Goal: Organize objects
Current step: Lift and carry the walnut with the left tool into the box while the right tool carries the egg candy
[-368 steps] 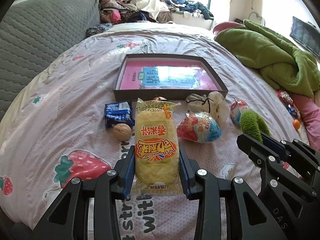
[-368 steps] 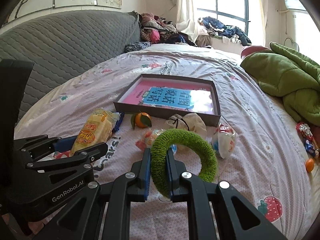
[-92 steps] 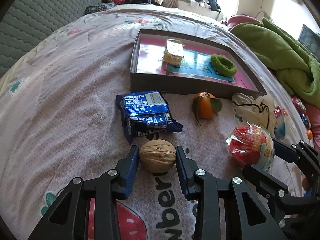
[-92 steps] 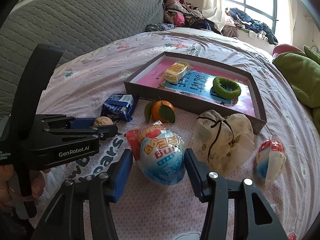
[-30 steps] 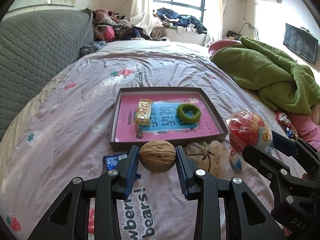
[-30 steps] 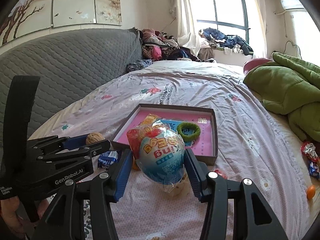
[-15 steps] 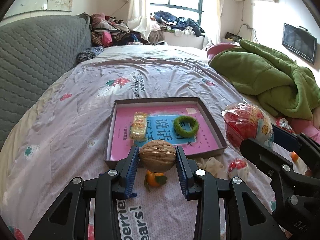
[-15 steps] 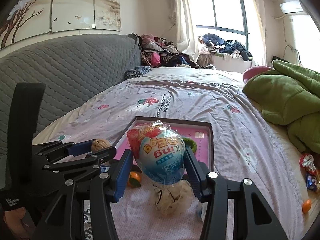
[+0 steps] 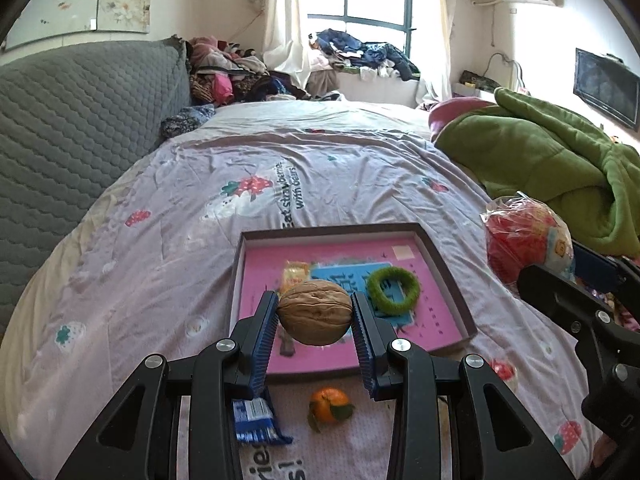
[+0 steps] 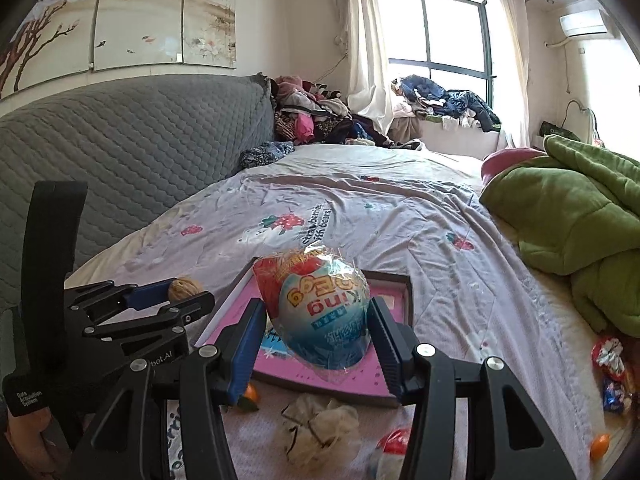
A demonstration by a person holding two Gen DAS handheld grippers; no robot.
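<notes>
The left tool (image 9: 315,313) is gripping a walnut (image 9: 315,312) above the tray (image 9: 448,276). The right tool (image 10: 318,330) is clasping a wrapped toy egg (image 10: 318,312) over the bed (image 10: 400,216).

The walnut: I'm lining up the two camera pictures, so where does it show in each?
Left wrist view: the walnut sits low in the middle, clamped in the left tool.
Right wrist view: the walnut shows small at the left, at that tool's tip.
Shared landmark: the pink-bottomed tray lies just beyond it in both.
</notes>
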